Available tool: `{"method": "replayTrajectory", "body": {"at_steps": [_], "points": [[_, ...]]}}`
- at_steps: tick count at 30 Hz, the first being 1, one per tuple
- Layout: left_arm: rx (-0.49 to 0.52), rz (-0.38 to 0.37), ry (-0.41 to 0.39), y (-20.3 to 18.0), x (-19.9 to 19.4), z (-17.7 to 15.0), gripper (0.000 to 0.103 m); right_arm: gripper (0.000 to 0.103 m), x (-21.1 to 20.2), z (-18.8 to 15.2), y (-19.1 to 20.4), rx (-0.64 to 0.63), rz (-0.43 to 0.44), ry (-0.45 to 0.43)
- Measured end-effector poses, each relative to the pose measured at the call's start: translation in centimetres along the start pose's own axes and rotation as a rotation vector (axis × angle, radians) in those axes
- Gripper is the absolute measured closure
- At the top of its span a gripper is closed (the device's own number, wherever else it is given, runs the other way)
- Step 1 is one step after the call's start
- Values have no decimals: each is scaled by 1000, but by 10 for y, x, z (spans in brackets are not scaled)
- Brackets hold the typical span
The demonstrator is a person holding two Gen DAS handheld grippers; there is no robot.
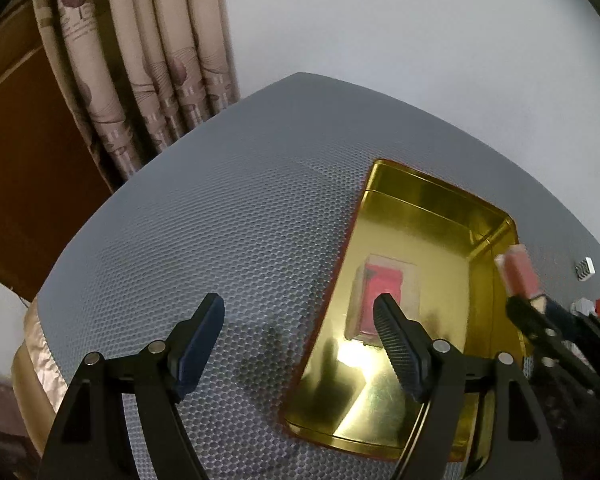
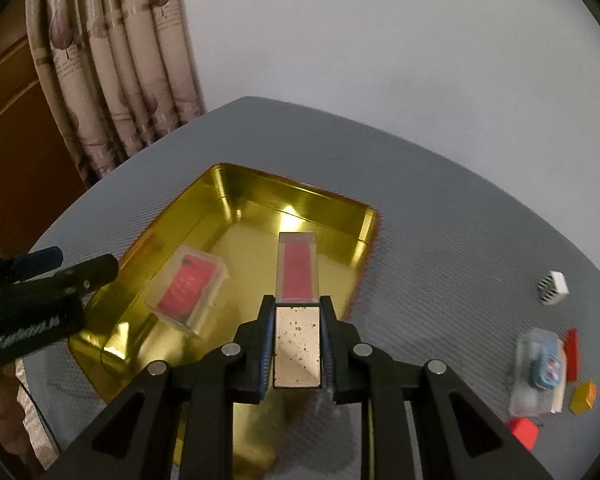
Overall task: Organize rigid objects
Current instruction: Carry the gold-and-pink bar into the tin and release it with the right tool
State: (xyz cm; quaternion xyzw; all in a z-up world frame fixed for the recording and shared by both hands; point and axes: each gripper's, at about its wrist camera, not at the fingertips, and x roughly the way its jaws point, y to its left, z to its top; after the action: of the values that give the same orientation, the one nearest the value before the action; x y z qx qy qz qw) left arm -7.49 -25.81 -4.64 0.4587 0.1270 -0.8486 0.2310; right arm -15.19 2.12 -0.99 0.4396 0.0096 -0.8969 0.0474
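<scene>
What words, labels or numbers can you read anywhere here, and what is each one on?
"Genrobot.ai" or something close, white lettering partly blurred: on the black body of the left gripper, seen from the right wrist view.
Red insert in the clear box lying in the gold tin: marks too blurred to read.
Blue item in the clear case on the table: print too small to read.
Nothing else legible.

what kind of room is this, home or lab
Most likely a room in a home: patterned curtains hang beside a wooden door, and a padded table holds a gold tin.
</scene>
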Motion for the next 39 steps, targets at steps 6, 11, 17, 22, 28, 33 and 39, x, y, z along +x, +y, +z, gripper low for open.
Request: {"method": "replayTrajectory", "body": {"at_steps": [6,11,17,22,28,33,39], "points": [[-5,-3,5,6,1,1,29,83,30,12,14,-12,13,59],[-6,-4,4,5,2,1,29,83,54,17,20,-17,15,103],[1,-6,6,2,3,1,29,83,74,16,18,-12,6,137],[11,-11,7,3,4,1,29,82,85,17,25,-24,1,145],[20,-22,4,4,2,0,29,80,74,14,15,-4,15,130],[27,-31,-1,4,1,-1,29,69,59,16,12,-3,28,84],[47,-23,-11,1,-2,-3,29,69,25,10,-1,-6,7,22]]}}
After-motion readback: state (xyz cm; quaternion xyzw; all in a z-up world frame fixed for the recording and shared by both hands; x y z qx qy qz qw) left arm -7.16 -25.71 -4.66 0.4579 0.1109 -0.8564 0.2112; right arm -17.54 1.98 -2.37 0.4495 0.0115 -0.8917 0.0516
